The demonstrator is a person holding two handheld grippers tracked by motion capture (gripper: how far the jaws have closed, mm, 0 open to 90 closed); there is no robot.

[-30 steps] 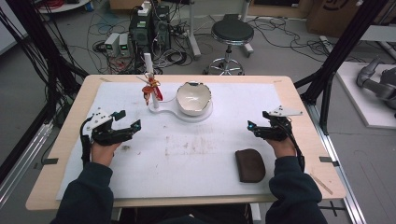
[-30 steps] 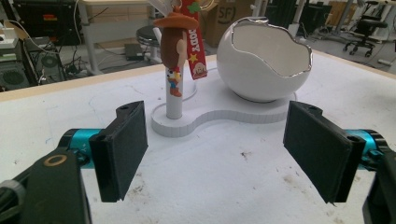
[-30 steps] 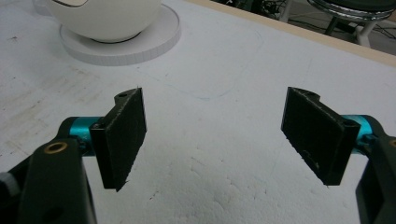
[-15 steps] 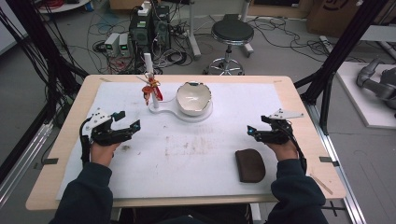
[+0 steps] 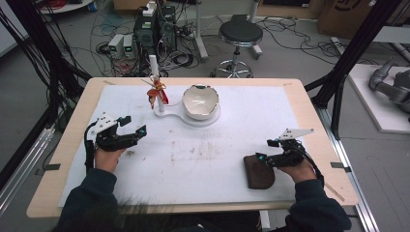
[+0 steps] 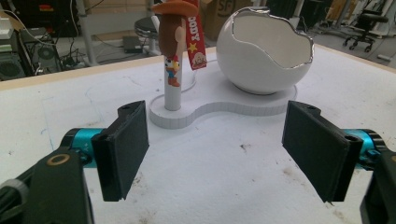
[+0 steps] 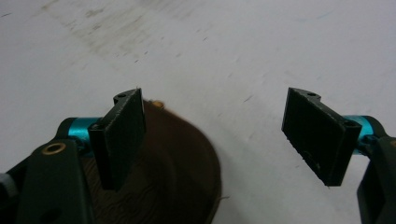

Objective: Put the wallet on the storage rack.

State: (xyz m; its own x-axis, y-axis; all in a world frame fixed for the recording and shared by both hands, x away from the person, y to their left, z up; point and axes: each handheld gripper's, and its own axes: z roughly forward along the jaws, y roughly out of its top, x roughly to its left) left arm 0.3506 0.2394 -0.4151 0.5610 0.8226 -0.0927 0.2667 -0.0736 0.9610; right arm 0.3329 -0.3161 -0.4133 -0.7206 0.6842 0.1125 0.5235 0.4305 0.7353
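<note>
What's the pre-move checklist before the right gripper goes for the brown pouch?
1. Right gripper open: ok, jaws stand wide apart in the right gripper view.
2. Brown pouch free to take: ok, it lies flat on the white mat with nothing on top.
3. Jaws straddling the pouch: not ok, one jaw is over it, the other over bare mat.
4. Contact with the pouch: cannot tell, gripper looks just above it.
5. Left gripper out of the way: ok, open, far across the mat.
6. Egg-shaped bowl and cowboy figure undisturbed: ok, upright on their white stand.
</note>
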